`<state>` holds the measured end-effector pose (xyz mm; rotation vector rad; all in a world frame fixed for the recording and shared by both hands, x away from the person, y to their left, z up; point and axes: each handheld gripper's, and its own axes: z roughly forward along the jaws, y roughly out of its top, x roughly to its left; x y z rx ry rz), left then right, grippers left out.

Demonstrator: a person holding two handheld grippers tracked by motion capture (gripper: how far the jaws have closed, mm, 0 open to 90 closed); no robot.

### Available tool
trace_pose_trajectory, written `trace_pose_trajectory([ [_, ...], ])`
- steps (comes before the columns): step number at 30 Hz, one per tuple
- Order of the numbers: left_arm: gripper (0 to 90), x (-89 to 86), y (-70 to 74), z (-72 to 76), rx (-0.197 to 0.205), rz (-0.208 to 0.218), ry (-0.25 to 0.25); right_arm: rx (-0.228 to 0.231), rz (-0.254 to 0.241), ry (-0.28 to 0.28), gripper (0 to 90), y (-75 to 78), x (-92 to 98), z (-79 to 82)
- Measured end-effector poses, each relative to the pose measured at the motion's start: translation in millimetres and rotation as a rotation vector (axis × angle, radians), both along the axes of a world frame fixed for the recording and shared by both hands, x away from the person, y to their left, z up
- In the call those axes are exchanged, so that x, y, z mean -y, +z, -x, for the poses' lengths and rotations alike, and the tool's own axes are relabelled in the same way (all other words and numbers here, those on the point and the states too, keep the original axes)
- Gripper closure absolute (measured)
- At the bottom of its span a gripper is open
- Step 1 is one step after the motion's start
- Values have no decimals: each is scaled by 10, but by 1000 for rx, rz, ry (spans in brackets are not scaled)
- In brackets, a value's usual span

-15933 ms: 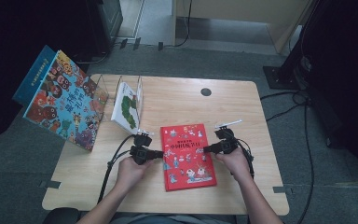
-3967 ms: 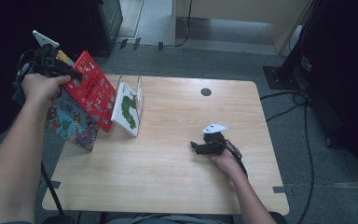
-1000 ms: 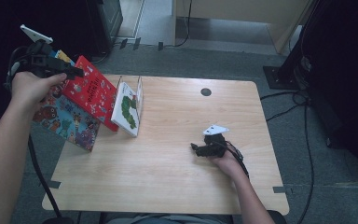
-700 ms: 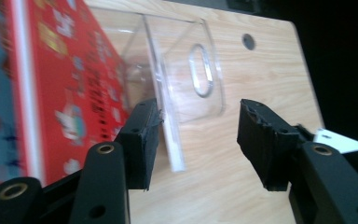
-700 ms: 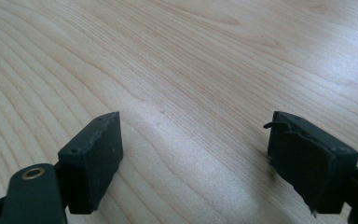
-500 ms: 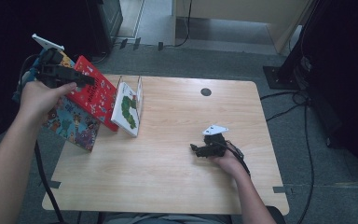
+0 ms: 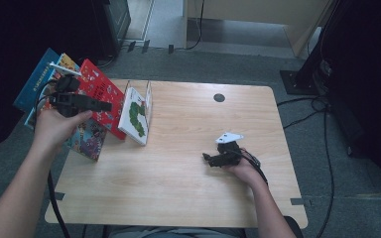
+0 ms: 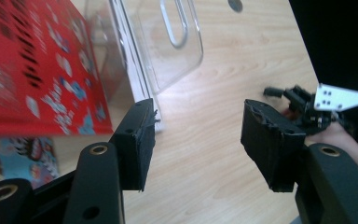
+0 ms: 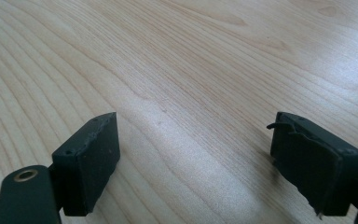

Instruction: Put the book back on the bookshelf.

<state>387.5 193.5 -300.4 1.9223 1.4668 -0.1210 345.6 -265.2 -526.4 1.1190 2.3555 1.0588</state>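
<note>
The left gripper has let go of the red book and moved right; its jaws have just been opening, nothing between them. The book leans at the table's far left, beside the clear stand.

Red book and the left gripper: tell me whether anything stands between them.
Nothing visible does. The left gripper hangs with its jaws open just in front of the red book, which leans among other books beside the clear stand. Its jaws have just been opening, with nothing between them.
</note>
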Motion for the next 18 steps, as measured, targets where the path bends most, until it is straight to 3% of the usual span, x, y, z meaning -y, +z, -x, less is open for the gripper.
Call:
trace_pose_trajectory([
  [18,436,190,-642,453,-4,27,-64,-1,1,0,152,0,-1,1],
])
